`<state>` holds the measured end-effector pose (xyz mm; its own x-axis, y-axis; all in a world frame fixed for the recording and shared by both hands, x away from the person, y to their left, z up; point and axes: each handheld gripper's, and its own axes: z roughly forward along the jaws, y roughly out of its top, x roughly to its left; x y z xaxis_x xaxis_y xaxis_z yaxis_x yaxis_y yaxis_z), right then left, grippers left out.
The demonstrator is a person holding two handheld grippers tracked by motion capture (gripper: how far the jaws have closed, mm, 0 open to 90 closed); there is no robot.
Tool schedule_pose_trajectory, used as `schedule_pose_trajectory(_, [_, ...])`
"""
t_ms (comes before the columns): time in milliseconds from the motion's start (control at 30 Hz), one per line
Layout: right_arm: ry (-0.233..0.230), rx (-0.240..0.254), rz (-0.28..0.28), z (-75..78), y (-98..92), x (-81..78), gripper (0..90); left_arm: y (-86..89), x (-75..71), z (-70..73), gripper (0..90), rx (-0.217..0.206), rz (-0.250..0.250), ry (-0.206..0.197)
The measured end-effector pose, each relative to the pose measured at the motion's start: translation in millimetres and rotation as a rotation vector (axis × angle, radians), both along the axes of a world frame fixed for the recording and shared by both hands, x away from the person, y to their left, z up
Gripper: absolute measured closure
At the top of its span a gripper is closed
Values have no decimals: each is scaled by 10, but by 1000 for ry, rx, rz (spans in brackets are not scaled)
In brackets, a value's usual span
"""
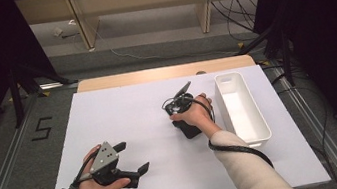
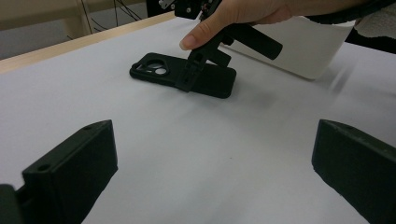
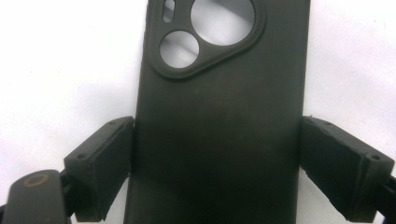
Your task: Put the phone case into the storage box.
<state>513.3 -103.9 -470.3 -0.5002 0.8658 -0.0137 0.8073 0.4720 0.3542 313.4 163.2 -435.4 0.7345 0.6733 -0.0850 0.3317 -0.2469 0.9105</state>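
Right gripper view – black phone case [image 3: 219, 140] flat, long axis straight ahead, camera cutout far, hand-held gripper [image 3: 217, 163] clasping its sides

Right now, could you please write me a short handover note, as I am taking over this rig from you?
Right gripper: jaws astride the black phone case, both pads at its long edges; not lifted.
Left gripper: open, holding nothing, near the table's front.
Phone case lies flat on the white table sheet, camera cutout up. The white bin stands to its right, nothing in it.
Done: gripper lined up on the case.
Left: firm the grip, lift it, probably into the bin.
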Motion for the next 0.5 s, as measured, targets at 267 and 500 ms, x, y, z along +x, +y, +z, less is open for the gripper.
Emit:
schedule_pose_trajectory(267, [13, 24, -6, 18, -23, -5, 148, 3, 4, -1, 0, 1, 2, -3])
schedule_pose_trajectory(500, [8, 47, -10, 28, -26, -17, 149, 5, 9, -4, 0, -2, 4, -4])
